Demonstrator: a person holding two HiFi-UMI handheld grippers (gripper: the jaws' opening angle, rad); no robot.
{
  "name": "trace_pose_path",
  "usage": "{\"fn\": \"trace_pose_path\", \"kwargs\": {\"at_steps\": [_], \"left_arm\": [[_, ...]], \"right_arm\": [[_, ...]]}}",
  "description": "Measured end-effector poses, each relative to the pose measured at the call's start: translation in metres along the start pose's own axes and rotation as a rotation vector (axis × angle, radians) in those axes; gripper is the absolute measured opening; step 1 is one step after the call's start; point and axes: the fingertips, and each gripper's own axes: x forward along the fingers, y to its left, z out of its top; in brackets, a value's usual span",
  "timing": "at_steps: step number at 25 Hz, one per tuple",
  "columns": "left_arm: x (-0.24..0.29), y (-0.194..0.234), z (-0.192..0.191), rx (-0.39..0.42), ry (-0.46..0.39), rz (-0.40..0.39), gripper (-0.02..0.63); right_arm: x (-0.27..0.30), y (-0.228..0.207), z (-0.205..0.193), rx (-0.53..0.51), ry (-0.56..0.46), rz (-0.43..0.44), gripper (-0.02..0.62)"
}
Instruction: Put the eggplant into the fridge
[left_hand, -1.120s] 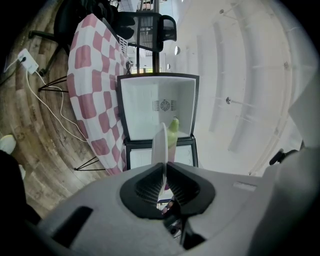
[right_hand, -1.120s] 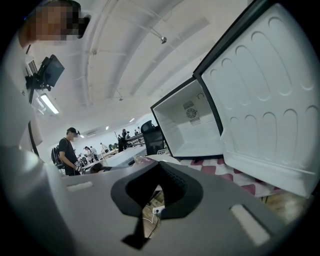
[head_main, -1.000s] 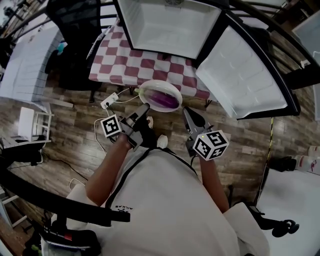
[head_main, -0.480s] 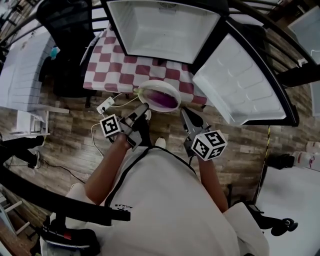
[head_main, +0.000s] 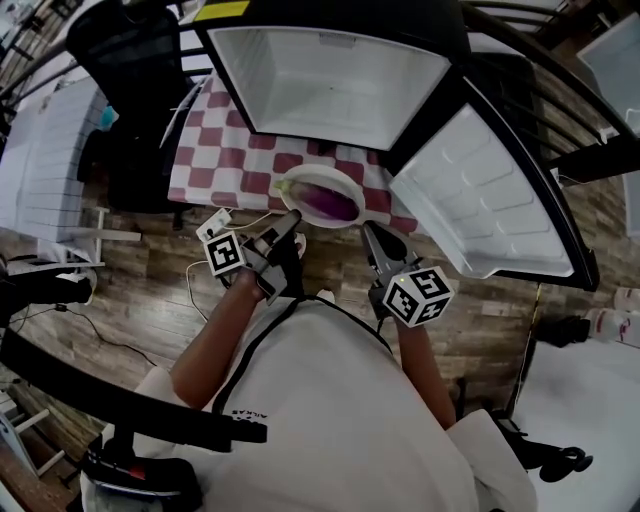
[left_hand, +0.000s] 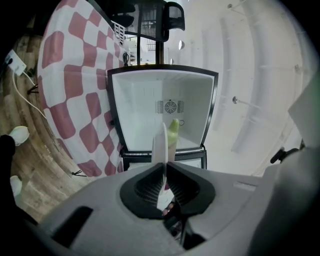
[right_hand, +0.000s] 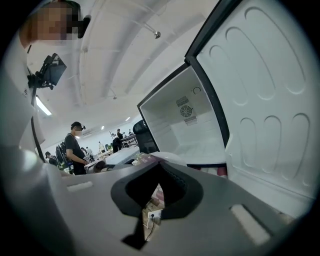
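In the gripper views the eggplant (head_main: 325, 201) is mostly hidden; only its green tip is seen in the left one. It lies on a white plate (head_main: 296, 184) at centre frame, below the open fridge (head_main: 330, 85). The rim is clamped by the left gripper (head_main: 289, 224); the right gripper (head_main: 368, 230) is closed at the opposite rim, contact unclear.

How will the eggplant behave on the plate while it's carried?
The eggplant looks rounded and lies loose on the shallow white plate, so it may roll or slide if tilted. The left hand-held gripper pinches only the rim, so tipping seems likely.
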Motion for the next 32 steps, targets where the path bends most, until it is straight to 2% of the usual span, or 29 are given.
{"fn": "trace_pose_path", "kwargs": {"at_steps": [7,14,24,28,32], "left_arm": [[0.027,0.004,0.037,-0.001,0.029,0.003,0.029],[0.061,0.015,0.077,0.002,0.102,0.013,0.029],[0.128,0.044,0.131,-0.004,0.252,0.023,0.031],[0.161,0.052,0.142,-0.011,0.321,0.008,0.031],[0.184,0.056,0.15,-0.023,0.358,-0.007,0.031]], "right_arm": [[0.031,-0.018,0.027,-0.011,-0.013,-0.027,0.006],[0.055,-0.032,0.045,0.005,-0.025,-0.087,0.006],[0.067,-0.061,0.053,0.058,-0.049,-0.249,0.006],[0.07,-0.072,0.054,0.074,-0.066,-0.322,0.006],[0.086,-0.08,0.051,0.104,-0.081,-0.354,0.006]]}}
